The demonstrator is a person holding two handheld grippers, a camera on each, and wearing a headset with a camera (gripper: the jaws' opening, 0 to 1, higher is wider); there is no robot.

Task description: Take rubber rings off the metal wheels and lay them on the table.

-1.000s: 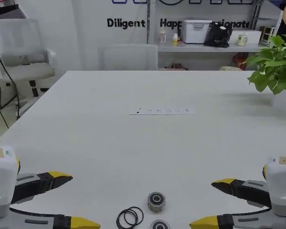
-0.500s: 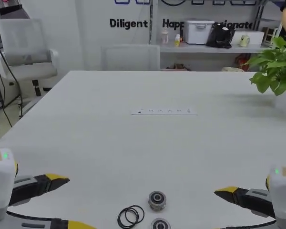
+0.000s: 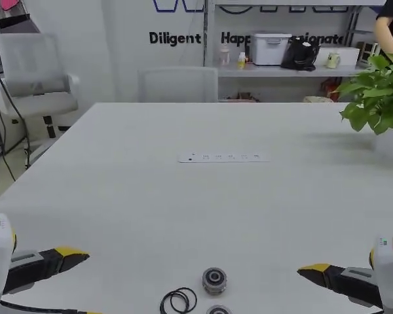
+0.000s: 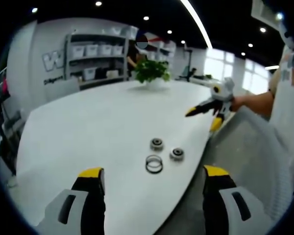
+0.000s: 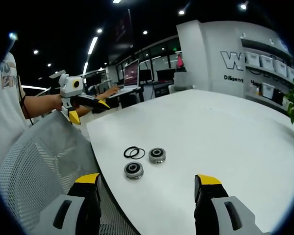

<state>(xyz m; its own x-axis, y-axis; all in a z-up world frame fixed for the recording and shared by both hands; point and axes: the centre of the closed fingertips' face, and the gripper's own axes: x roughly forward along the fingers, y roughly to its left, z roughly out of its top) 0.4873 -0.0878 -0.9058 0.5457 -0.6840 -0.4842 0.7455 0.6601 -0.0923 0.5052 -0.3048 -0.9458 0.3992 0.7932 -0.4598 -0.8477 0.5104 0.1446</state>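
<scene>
The left gripper [image 4: 152, 182] is wide open and holds nothing; its jaws stand well apart over the near edge of the table [image 3: 183, 209]. The right gripper [image 5: 148, 180] is also wide open and empty, its jaws spread over the same edge from the opposite side. In the head view the left gripper is at the lower left corner and the right gripper at the lower right, with the work between them and neither gripper touching it. The far wheel [image 3: 214, 279] and the near wheel [image 5: 134, 170] lie flat on the table close to its near edge, just beside each other; the bottom border of the head view cuts the near wheel. Two black rings [image 3: 179, 301] lie flat on the table just left of the wheels, overlapping each other and apart from both wheels. Whether either wheel carries a ring on its rim cannot be told. A power strip [image 3: 223, 157] is set into the middle of the table, and a plant [image 3: 376, 98] stands at its far right.
</scene>
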